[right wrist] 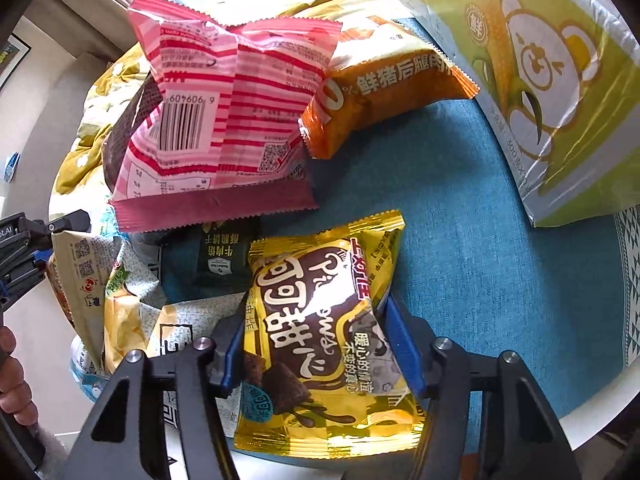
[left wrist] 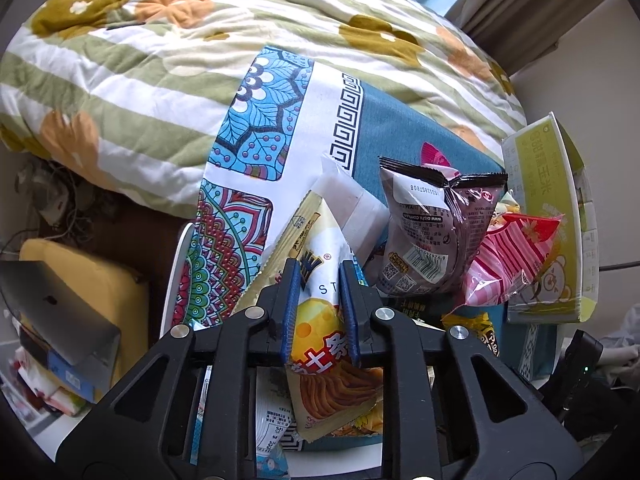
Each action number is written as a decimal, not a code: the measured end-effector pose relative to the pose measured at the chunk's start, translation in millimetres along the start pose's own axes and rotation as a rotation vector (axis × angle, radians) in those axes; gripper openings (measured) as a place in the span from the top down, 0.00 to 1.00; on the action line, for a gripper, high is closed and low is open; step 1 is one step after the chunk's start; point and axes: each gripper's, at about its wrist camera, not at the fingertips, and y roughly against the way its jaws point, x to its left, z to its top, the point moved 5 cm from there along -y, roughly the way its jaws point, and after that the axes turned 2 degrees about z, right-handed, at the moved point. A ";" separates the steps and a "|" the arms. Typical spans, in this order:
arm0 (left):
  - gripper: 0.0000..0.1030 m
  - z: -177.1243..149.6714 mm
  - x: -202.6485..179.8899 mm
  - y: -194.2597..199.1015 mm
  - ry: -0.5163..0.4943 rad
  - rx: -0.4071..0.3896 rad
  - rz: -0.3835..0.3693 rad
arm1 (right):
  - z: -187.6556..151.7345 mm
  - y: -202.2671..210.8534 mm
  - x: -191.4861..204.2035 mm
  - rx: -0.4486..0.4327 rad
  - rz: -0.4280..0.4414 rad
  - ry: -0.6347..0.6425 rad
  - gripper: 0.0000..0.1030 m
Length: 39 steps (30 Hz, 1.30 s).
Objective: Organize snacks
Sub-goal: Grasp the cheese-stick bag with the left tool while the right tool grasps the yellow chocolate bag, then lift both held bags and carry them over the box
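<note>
Your left gripper [left wrist: 320, 276] was clamped on the cheese-stick bag [left wrist: 320, 320]; your right gripper [right wrist: 316, 320] clamped the gold bag [right wrist: 320, 320], near the green box [right wrist: 560, 100], whose contents were unseen.

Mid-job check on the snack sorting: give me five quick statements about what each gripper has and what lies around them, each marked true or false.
1. The left gripper is clamped on a yellow-and-white snack packet. True.
2. The right gripper has nothing between its fingers. False: the gold cocoa snack bag sits between them, pads pressing its sides.
3. The pink striped bag shows its barcode. True.
4. The green carton with a bear lies flat under the pink bag. False: it is off to the right, apart from it.
5. The orange packet lies beyond the gold bag. True.
</note>
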 end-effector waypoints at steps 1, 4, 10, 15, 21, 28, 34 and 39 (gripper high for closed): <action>0.84 -0.5 -0.1 1.2 0.001 -0.002 -0.002 | 1.3 1.3 -0.3 -0.004 0.003 0.000 0.45; 0.84 -2.0 0.3 4.6 0.006 -0.006 -0.009 | -5.9 11.4 3.1 -0.019 0.008 0.004 0.45; 0.84 0.6 -3.7 23.0 0.011 -0.034 -0.033 | -9.8 24.1 1.6 -0.031 0.017 0.011 0.45; 0.84 1.1 -8.1 39.8 0.007 -0.035 -0.017 | -2.1 35.3 -1.4 -0.036 0.031 0.015 0.45; 0.76 -20.9 7.0 30.6 0.133 0.068 0.023 | 5.2 45.6 -4.7 -0.057 0.055 0.023 0.45; 0.01 -28.0 2.8 15.5 0.189 0.089 0.009 | 14.4 46.6 -17.4 -0.048 0.092 0.020 0.45; 0.01 -34.2 6.6 -16.1 0.298 0.160 0.013 | 16.7 38.6 -28.8 -0.015 0.114 0.022 0.45; 0.01 -38.7 11.6 -41.0 0.361 0.215 -0.017 | 21.8 29.0 -34.0 0.009 0.118 0.025 0.45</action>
